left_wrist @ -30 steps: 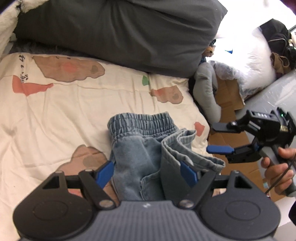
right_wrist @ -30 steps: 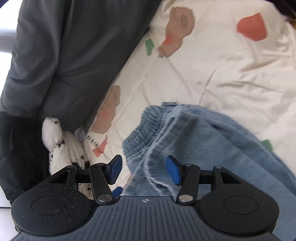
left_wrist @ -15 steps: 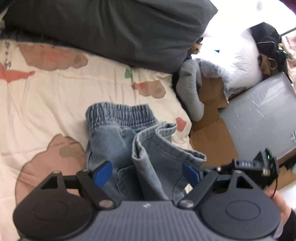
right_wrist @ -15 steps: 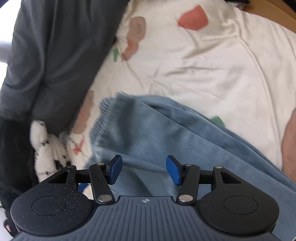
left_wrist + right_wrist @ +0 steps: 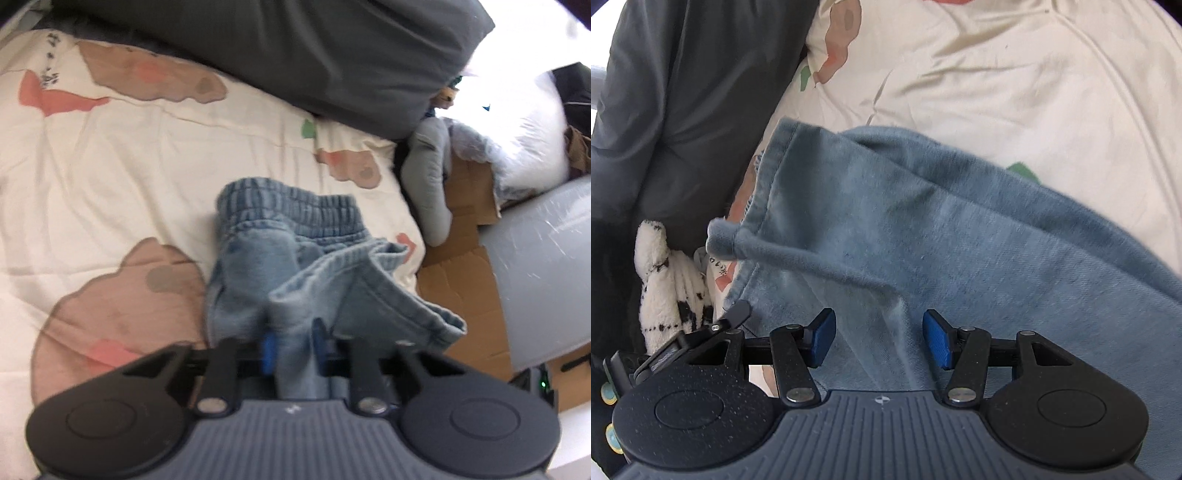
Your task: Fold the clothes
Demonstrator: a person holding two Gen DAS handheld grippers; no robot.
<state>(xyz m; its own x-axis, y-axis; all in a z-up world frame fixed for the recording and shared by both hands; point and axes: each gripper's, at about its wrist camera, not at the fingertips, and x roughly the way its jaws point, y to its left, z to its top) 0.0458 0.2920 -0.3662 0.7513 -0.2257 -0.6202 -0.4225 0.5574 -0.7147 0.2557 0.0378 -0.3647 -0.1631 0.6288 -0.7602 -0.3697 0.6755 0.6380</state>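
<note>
Small blue denim jeans (image 5: 284,218) with an elastic waistband lie bunched on the cream patterned bedsheet (image 5: 110,166), one leg hem folded up towards me. My left gripper (image 5: 293,343) is closing, and its blue pads pinch a fold of the denim. In the right wrist view the jeans (image 5: 960,229) fill the middle, with a hemmed edge at the upper left. My right gripper (image 5: 879,339) hovers low over that cloth, jaws closing slightly but still wide apart; a raised ridge of denim runs between the pads without being pressed.
A dark grey pillow (image 5: 295,55) lies along the far side of the bed. Past the bed's right edge are cardboard (image 5: 461,266), a grey panel (image 5: 546,277) and a white bag (image 5: 524,129). A white and black plush (image 5: 665,273) sits by the pillow.
My left gripper's jaws went from wide apart to pinched on the denim fold. My right gripper dropped lower and moved over the jeans, which now fill more of its view.
</note>
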